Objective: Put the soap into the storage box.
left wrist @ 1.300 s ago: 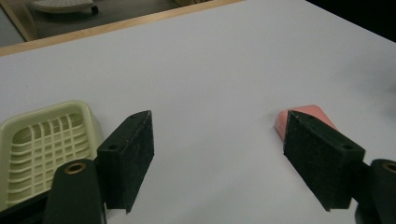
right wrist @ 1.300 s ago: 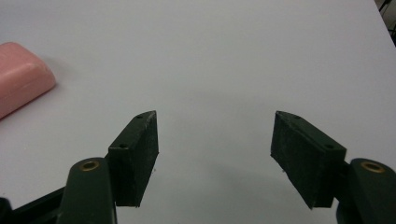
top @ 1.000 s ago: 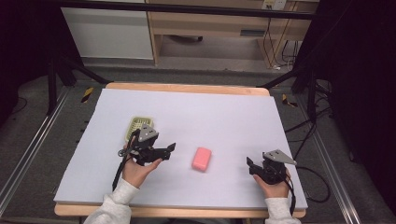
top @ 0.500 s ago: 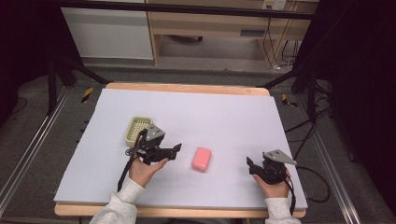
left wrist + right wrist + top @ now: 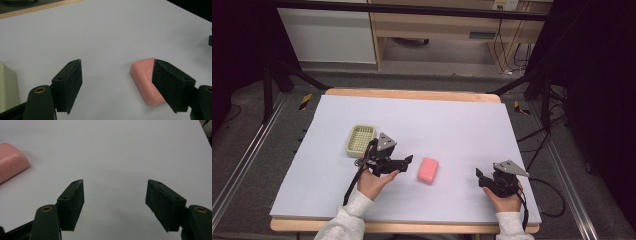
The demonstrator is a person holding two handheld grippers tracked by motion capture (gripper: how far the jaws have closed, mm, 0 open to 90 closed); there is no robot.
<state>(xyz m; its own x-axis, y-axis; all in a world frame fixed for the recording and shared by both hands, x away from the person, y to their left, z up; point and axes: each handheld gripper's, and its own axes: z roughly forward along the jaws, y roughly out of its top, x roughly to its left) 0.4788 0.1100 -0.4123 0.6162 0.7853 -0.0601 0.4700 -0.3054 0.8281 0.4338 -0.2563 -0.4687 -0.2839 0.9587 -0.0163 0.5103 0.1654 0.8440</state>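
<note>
Near the desk's [image 5: 452, 117] middle lies a pink soap bar [image 5: 428, 170], untouched. Just left, the left gripper [image 5: 404, 160] points at it, jaws wide and empty; centring the bar between them would help. Right gripper [image 5: 478, 175] rests apart, jaws spread, empty.

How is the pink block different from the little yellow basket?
The pink block is solid and smooth with rounded edges; the yellow basket is hollow with a gridded inside. The block lies between the two grippers, while the basket sits farther back, beside the left gripper. Both rest on the white table, and neither is held.
</note>
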